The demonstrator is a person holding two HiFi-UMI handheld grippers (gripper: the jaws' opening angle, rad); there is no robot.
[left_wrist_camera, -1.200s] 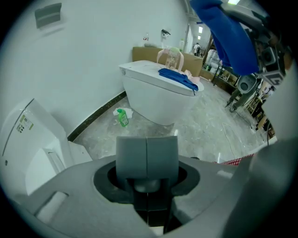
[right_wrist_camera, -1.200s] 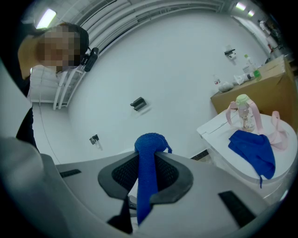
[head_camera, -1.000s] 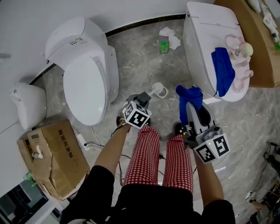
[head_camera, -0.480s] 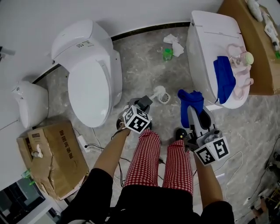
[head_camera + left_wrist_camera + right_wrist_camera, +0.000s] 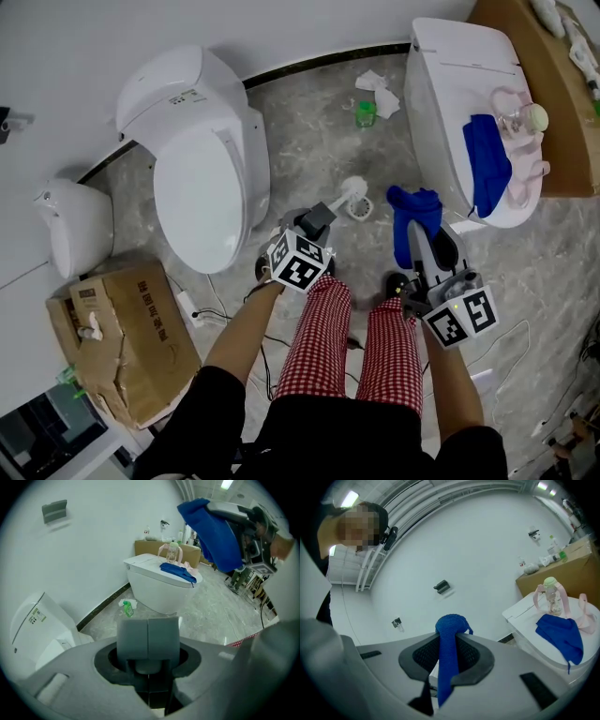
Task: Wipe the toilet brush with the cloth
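Observation:
My left gripper (image 5: pixel 322 217) is shut on the handle of the white toilet brush (image 5: pixel 354 198), whose round head sticks out past the jaws above the grey floor. In the left gripper view the two grey pads (image 5: pixel 148 639) stand closed together and hide the brush. To the right, my right gripper (image 5: pixel 412 240) is shut on a blue cloth (image 5: pixel 412 204) that bunches over its tip. In the right gripper view the cloth (image 5: pixel 450 648) runs up between the jaws. Cloth and brush are a short way apart, not touching.
A closed white toilet (image 5: pixel 202 159) stands at the left, another (image 5: pixel 450 84) at the right with a second blue cloth (image 5: pixel 489 169) and a pink-strapped bottle (image 5: pixel 525 117) on it. A green bottle (image 5: pixel 365 113), tissue, a cardboard box (image 5: pixel 122 337) and floor cables lie around. Red-checked legs are below.
The left gripper has lifted a little with the brush. The right gripper and its cloth have kept still. The head view has shifted slightly.

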